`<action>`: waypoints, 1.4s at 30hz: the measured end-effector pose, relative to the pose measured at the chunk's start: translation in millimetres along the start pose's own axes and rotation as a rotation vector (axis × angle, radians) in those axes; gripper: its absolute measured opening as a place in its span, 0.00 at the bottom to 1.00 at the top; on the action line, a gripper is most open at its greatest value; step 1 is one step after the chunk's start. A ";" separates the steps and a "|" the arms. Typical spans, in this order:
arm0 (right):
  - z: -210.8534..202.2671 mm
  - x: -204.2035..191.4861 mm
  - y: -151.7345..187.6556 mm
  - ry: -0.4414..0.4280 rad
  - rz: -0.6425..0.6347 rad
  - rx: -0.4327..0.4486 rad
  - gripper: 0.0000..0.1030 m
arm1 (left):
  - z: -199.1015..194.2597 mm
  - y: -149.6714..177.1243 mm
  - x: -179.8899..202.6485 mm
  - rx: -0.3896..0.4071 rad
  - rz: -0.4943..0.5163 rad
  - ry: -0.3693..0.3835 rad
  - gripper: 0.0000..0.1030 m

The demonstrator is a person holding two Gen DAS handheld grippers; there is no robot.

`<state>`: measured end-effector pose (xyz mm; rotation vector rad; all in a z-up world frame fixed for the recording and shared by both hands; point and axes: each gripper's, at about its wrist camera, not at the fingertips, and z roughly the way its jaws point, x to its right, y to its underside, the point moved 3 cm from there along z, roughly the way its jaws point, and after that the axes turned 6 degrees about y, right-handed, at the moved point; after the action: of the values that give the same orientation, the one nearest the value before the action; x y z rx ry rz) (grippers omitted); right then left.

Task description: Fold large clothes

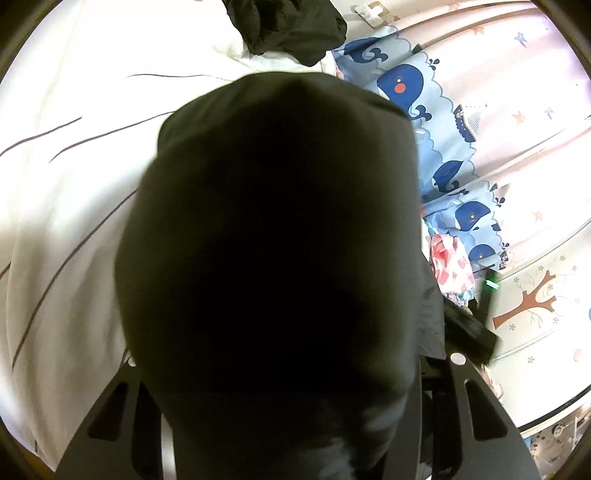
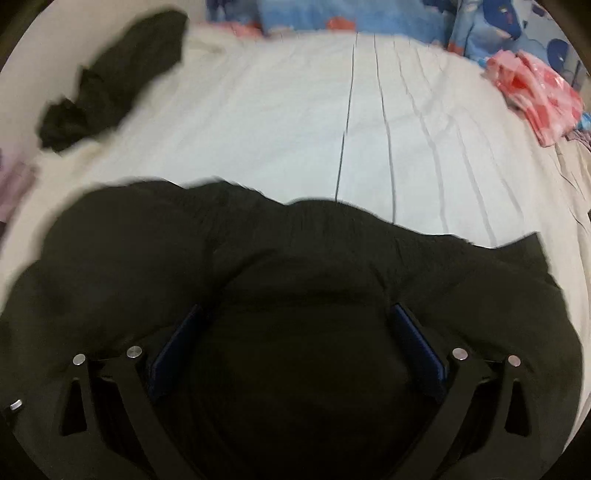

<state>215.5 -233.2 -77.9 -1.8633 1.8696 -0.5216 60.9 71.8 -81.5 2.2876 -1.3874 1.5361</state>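
Note:
A large black garment [image 1: 273, 236] hangs over my left gripper and fills the middle of the left wrist view, hiding both fingertips. In the right wrist view the same black garment [image 2: 295, 280] lies bunched on the white striped bed sheet [image 2: 369, 129]. My right gripper [image 2: 295, 325] has its blue-padded fingers [image 2: 417, 343] spread wide, with black cloth bulging between them.
Another crumpled black garment [image 2: 110, 81] lies at the far left of the bed and shows at the top of the left wrist view [image 1: 291, 26]. A pink patterned cloth [image 2: 535, 96] lies at the right. Blue whale-print bedding [image 1: 436, 122] runs along the far side.

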 end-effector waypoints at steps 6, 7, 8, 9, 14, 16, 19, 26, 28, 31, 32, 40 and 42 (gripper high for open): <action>-19.5 -19.6 60.8 0.034 -0.110 0.074 0.94 | -4.1 2.7 7.8 0.008 0.051 -0.029 0.46; -14.9 -18.1 67.0 0.041 -0.106 0.109 0.94 | -9.3 10.0 10.2 0.010 0.068 -0.037 0.46; -10.9 -18.0 67.6 0.037 -0.099 0.126 0.94 | -9.7 11.4 14.4 0.014 0.096 -0.057 0.46; -8.3 -14.7 70.8 0.034 -0.093 0.113 0.94 | -9.6 12.1 16.9 0.019 0.116 -0.074 0.46; -35.8 -15.4 79.3 0.006 -0.097 0.041 0.94 | -11.8 15.9 12.2 0.020 0.129 -0.102 0.46; -65.6 -21.3 87.0 -0.024 -0.120 0.098 0.94 | -12.5 15.7 11.8 0.021 0.131 -0.103 0.46; -67.9 -36.6 112.4 -0.016 -0.199 0.070 0.94 | -6.7 10.2 12.9 0.024 0.138 -0.108 0.46; -56.3 -40.5 119.7 -0.022 -0.193 0.015 0.94 | -7.2 19.9 14.3 0.024 0.144 -0.117 0.46; -76.3 -45.3 121.0 -0.054 -0.202 0.054 0.94 | -5.3 16.5 13.5 0.024 0.135 -0.112 0.46; -83.6 -55.7 136.4 -0.043 -0.253 0.055 0.94 | -5.6 15.9 11.6 0.021 0.120 -0.105 0.47; -70.3 -61.6 145.2 -0.022 -0.279 0.017 0.94 | -5.2 16.6 10.8 0.015 0.115 -0.104 0.49; -91.9 -53.9 114.5 -0.041 -0.252 0.078 0.94 | 1.6 5.2 -3.7 -0.001 0.017 -0.056 0.51; -98.1 -42.9 92.8 -0.001 -0.214 0.121 0.94 | 1.5 3.6 -7.8 0.000 -0.008 -0.036 0.52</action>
<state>83.3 -193.2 -46.4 -1.9920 1.6085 -0.6885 58.7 73.9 -89.7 2.3294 -1.3843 1.4999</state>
